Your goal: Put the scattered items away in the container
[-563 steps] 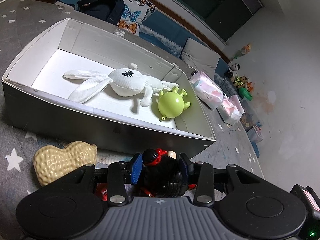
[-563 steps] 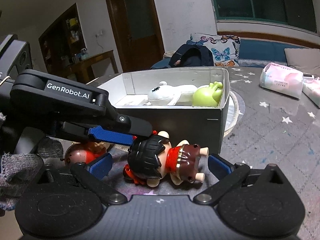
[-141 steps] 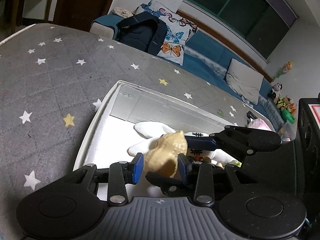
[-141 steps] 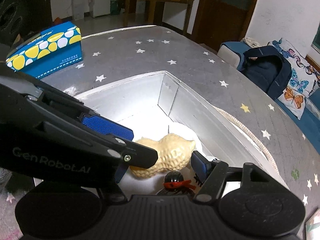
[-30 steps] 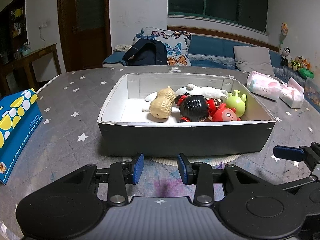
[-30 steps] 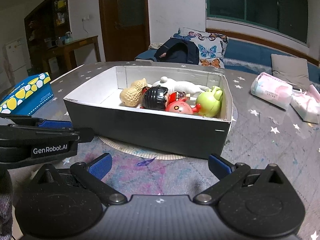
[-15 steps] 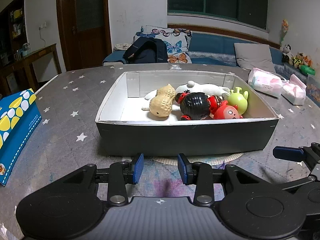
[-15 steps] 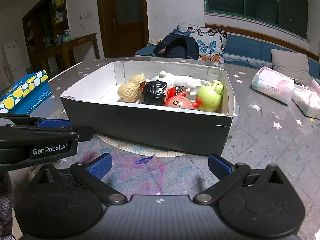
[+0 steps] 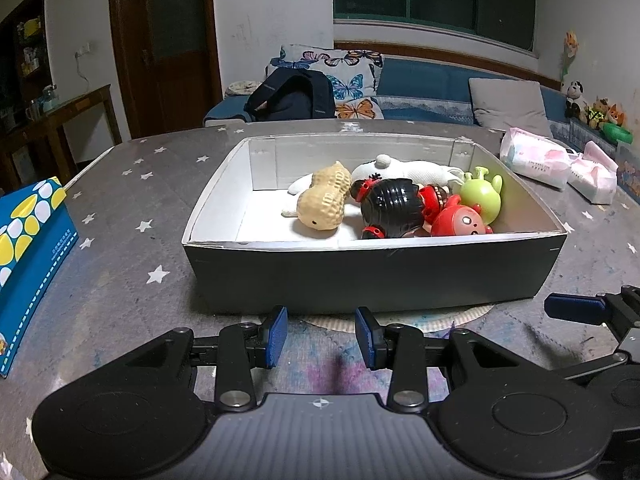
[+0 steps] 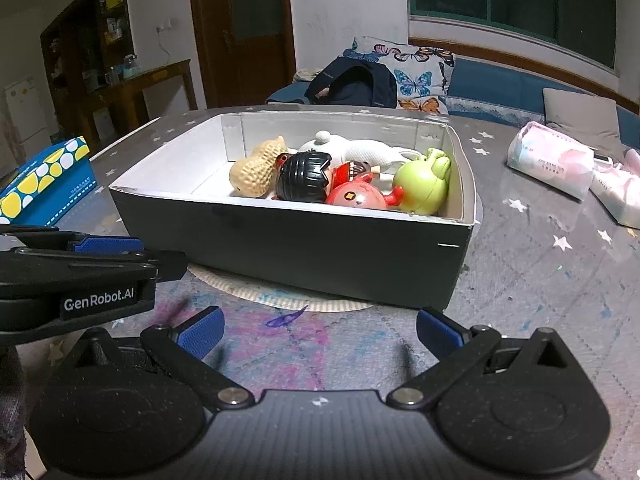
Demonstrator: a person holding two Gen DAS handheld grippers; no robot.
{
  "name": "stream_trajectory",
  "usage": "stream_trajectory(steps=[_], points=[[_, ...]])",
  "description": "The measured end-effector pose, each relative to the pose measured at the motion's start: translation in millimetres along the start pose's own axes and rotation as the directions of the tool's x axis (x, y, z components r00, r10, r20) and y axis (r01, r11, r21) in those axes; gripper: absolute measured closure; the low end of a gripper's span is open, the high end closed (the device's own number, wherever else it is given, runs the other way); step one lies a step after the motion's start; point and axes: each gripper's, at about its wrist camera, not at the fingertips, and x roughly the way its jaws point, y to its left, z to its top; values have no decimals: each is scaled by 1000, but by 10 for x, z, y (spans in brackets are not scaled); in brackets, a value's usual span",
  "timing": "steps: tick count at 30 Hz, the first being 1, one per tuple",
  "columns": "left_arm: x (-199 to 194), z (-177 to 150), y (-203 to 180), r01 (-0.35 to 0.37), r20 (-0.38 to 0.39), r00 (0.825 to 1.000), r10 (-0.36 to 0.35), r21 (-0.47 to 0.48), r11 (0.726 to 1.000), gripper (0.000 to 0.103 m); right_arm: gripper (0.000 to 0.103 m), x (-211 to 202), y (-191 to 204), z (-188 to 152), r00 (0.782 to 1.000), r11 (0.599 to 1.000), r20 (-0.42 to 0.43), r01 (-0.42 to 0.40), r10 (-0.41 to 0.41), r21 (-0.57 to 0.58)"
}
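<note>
Left tool (image 9: 320, 337): hangs low over the near edge of the bench, just before the box's near wall; its blue pads stand a small gap apart with nothing between them.
Right tool (image 10: 319, 330): also at the near edge, pads spread wide and holding nothing; its blue tip shows at the right edge of the left wrist view.
Container: a dark-sided cardboard box with white inner walls (image 9: 376, 272) sits mid-bench on a pale round mat (image 10: 280, 294) that peeks out under its near wall.
Peanut: a tan, dimpled peanut-shaped toy (image 9: 325, 201) lies in the box toward its left half, leaning on the white plush.
White plush: a white fabric rabbit toy (image 9: 404, 172) lies along the far wall behind the others.
Doll: a figurine with glossy black hair and a red outfit (image 9: 394, 208) lies on its side in the middle, touching the peanut.
Red toy: a round red plastic character (image 9: 460, 222) rests against the near wall, beside the doll.
Green toy: a lime-green round toy with stubby horns (image 9: 480, 196) sits in the right end of the box, touching the red one.
Bench: a grey quilted cover with white stars (image 9: 132, 216).
Left edge of bench: a blue carton with yellow and white spots (image 9: 28, 236).
Far right corner: two pink and white soft tissue packs (image 9: 538, 158).
</note>
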Motion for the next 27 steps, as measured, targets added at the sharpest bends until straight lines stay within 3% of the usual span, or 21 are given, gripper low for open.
stream_trajectory(steps=[27], points=[[203, 99, -101, -14, -36, 999, 15, 25, 1000, 63, 0, 183, -138, 66, 1000, 999, -30, 0, 1, 33]])
